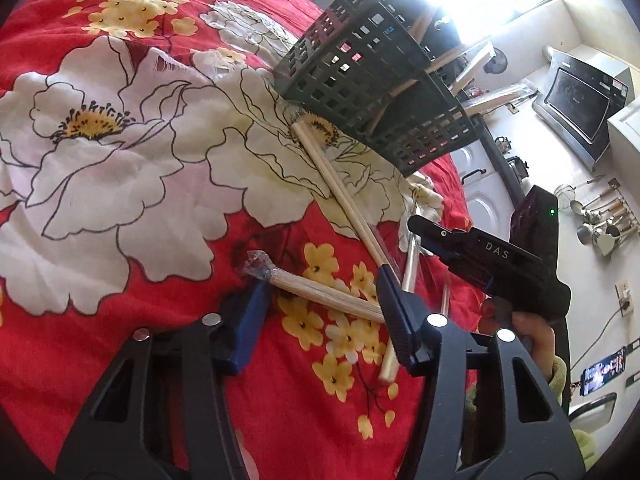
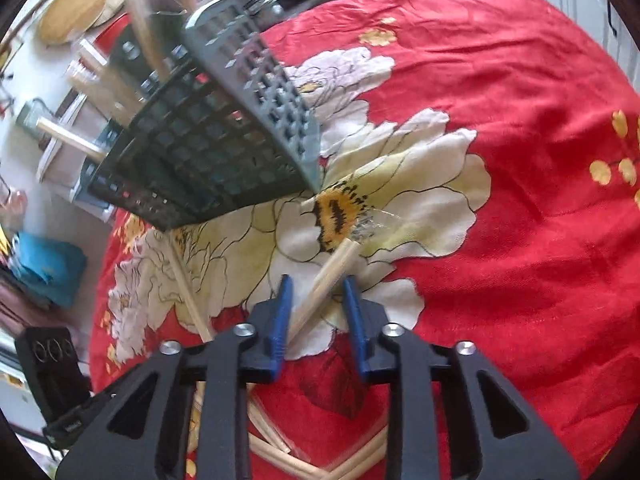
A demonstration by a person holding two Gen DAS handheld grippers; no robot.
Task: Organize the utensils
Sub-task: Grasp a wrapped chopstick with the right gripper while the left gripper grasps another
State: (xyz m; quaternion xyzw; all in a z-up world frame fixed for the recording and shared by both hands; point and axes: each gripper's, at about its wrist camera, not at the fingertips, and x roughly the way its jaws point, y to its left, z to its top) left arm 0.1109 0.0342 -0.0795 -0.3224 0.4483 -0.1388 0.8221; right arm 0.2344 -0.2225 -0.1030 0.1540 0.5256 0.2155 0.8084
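A dark slotted utensil basket point(image 1: 360, 80) point(image 2: 208, 152) stands on the red flowered cloth point(image 1: 120, 152), with wooden sticks poking from its top. My left gripper point(image 1: 320, 280) is open, and a plastic-wrapped bundle of chopsticks point(image 1: 320, 292) lies across the gap between its blue fingers. A loose pair of chopsticks point(image 1: 340, 188) runs from the basket's foot toward them. My right gripper point(image 2: 317, 282) is nearly closed around another chopstick pair point(image 2: 328, 276) that crosses slantwise, with gaps still showing at the pads. Its black body point(image 1: 480, 252) shows in the left wrist view. More chopsticks point(image 2: 280, 456) lie under it.
The cloth-covered table ends just right of the basket, above white cabinets point(image 1: 480, 208). Beyond are a range hood point(image 1: 580, 96) and hanging metal ladles point(image 1: 604, 224). A blue cloth point(image 2: 48, 272) and a round wooden board point(image 2: 76, 8) lie off the table's left side.
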